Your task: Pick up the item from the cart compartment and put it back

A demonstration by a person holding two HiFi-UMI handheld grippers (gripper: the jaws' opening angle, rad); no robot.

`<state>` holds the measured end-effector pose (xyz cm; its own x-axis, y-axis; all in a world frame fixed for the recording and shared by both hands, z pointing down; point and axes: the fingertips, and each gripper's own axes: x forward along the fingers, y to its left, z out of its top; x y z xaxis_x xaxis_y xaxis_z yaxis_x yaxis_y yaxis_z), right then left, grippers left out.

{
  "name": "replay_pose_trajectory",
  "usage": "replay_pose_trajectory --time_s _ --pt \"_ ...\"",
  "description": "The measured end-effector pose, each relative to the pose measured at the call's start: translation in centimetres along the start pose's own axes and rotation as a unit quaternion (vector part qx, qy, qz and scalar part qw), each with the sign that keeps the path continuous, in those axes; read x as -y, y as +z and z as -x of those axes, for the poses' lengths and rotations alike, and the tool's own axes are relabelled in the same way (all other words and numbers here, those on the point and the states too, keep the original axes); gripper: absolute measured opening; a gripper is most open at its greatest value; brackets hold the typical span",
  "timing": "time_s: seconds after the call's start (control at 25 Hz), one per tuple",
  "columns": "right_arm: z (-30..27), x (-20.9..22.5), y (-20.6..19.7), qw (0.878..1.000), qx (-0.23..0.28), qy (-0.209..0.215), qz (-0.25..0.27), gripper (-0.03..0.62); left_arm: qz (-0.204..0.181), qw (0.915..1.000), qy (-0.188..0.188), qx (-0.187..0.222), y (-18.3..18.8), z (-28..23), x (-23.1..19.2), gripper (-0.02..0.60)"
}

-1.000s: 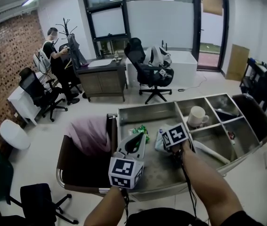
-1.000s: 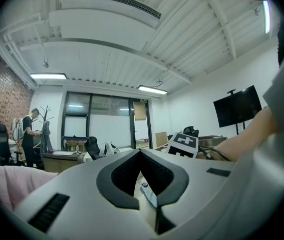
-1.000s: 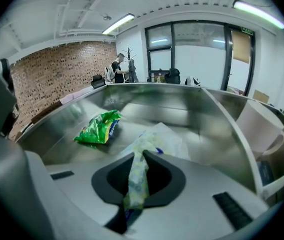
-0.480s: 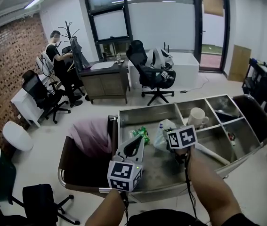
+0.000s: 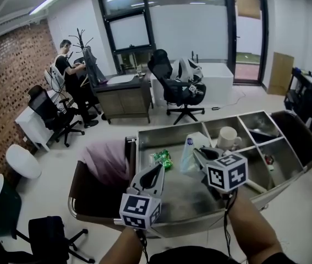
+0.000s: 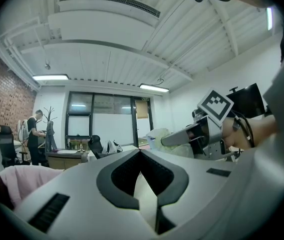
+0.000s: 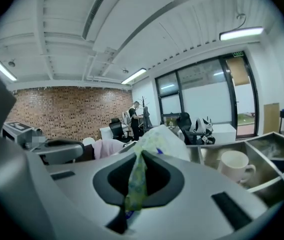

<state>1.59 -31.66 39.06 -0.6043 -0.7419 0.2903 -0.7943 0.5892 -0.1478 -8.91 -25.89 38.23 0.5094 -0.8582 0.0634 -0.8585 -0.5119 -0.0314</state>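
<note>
**Clerk:** Item one, the task's thing?

**Checker:** One pale plastic packet [image 5: 188, 155], crinkled, with a green-yellow printed edge. It hangs in the air over the cart's large left compartment [image 5: 184, 199], clear of the floor. The right gripper [image 5: 198, 153] holds it, with its jaws pressed together on the printed edge. The rest of the packet bulges out beyond the tips.

**Clerk:** Item two, the other claw?

**Checker:** The left gripper [image 5: 157, 170] has its jaws together with nothing between them. It hovers over the near left of the same compartment, just left of the packet and not touching it.

**Clerk:** Other stock?

**Checker:** One green snack packet [image 5: 162, 158] lies at the far left of that compartment. One white mug [image 5: 229, 138] stands in the next compartment to the right. The steel cart [image 5: 169, 130] is divided into bins. A pink cloth [image 5: 104, 157] lies on the seat to its left.

**Clerk:** Progress?

**Checker:** The pick-up looks done, since the packet is gripped and raised. What is left is to lower it back into the compartment and let go.

**Clerk:** Against the entry a second ago?

**Checker:** Then the packet sat low in the compartment under the right gripper. Now it is lifted, and that gripper has drawn up and nearer, to the right. The left gripper has hardly shifted, and the mug and the green packet lie as they did.
</note>
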Motion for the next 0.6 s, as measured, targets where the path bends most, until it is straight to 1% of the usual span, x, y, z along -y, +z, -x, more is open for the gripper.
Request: replay_pose_trajectory --time_s 0.16,0.36,0.48,0.6 --pt "2.9 -1.1 1.1 0.999 0.030 0.010 0.016 0.021 0.000 0.9999 0.011 0.001 0.1 0.7 0.1 0.000" --pt "6.6 -2.4 1.6 0.997 0.068 0.022 0.021 0.021 0.010 0.9996 0.024 0.010 0.3 1.5 0.2 0.000" --pt "8.7 -3.2 1.5 0.996 0.087 0.028 0.023 0.021 0.009 0.9995 0.026 0.016 0.6 2.4 0.6 0.000" --pt "10.5 -3.8 0.9 0.995 0.095 0.036 0.022 0.020 0.008 0.9993 0.027 0.025 0.9 3.3 1.2 0.000"
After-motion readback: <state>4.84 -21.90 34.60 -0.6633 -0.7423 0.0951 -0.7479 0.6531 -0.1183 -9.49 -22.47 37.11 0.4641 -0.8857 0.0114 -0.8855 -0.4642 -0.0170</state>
